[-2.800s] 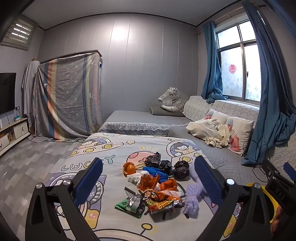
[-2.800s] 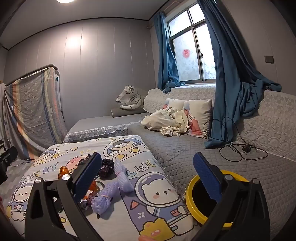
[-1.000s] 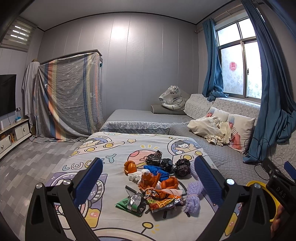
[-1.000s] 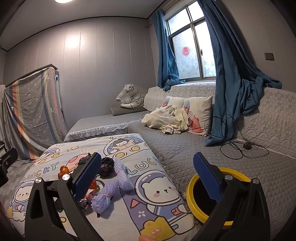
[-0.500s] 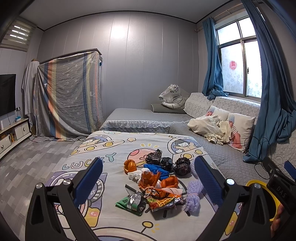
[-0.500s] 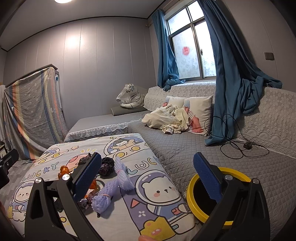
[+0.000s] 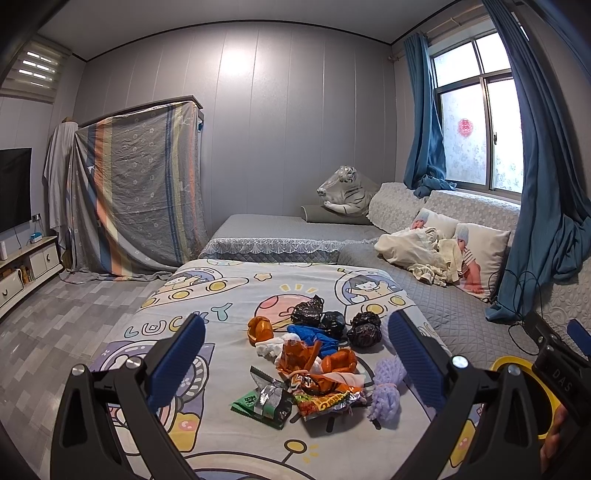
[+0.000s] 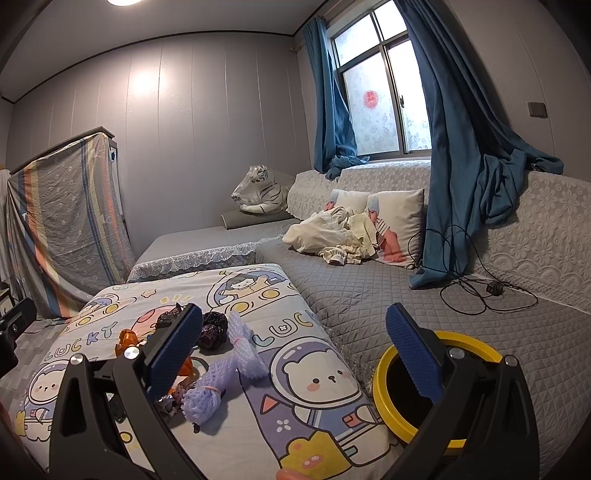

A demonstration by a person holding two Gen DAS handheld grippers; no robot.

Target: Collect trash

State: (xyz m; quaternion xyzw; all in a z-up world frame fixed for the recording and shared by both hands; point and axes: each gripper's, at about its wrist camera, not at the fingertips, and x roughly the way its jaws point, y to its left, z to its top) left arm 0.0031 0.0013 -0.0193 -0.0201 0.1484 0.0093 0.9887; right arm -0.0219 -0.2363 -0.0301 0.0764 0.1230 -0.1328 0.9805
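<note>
Both the left gripper point(image 7: 295, 358) and the right gripper point(image 8: 293, 350) hover with jaws spread wide and nothing held. The trash pile point(image 7: 314, 362) of wrappers, crumpled black bags and purple foam netting point(image 8: 221, 373) lies on the cartoon-print bed sheet point(image 7: 221, 295). The yellow-rimmed bin point(image 8: 476, 350) stands just beside the sheet on the grey quilt.

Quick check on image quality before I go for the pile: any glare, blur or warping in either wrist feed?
Left wrist: sharp, no motion blur; a ceiling light's soft glare patch on the back wall; strong fisheye bending at the edges; the trash pile evenly lit with soft shadows. Right wrist: also sharp; the ceiling lamp blown out at the top edge; the window bright but not washed out; the yellow-rimmed bin interior reads black.
</note>
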